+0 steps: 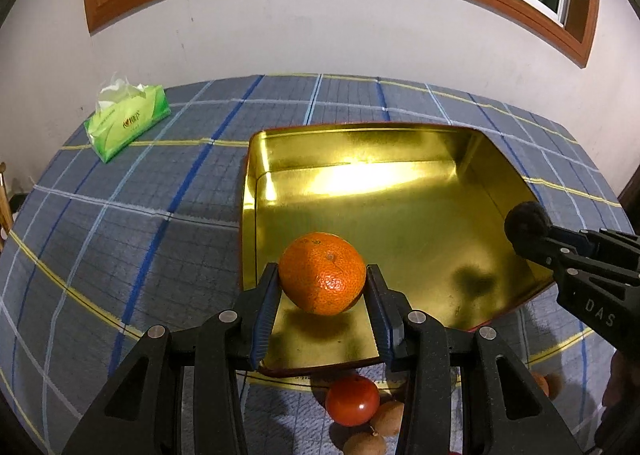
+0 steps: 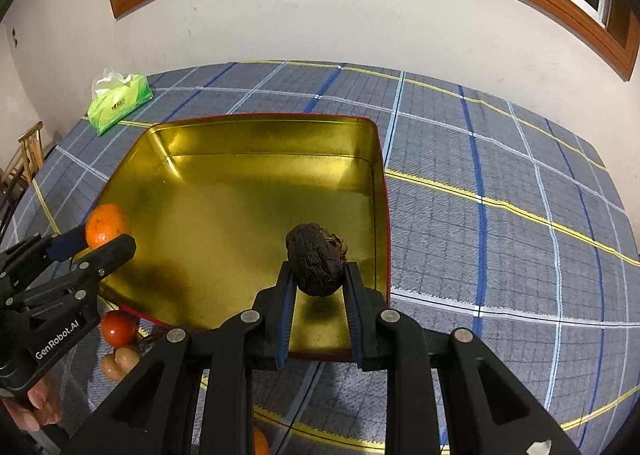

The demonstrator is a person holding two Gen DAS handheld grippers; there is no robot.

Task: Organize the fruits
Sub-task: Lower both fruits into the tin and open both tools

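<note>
While tools hover, orange [image 1: 322, 273] sits clamped.

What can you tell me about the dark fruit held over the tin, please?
The dark fruit is a blackish-brown, egg-shaped lump with a rough, cracked, wrinkled skin and a frayed patch on its upper right. The right tool is shut on it, a blue-edged finger pressing each side. It hangs above the near right corner of the gold tin, apparently clear of the floor.

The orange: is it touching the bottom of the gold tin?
Apart. In the left wrist view the orange hangs clamped in the left hand-held gripper, with bare gold tin floor and shadow below it.
</note>
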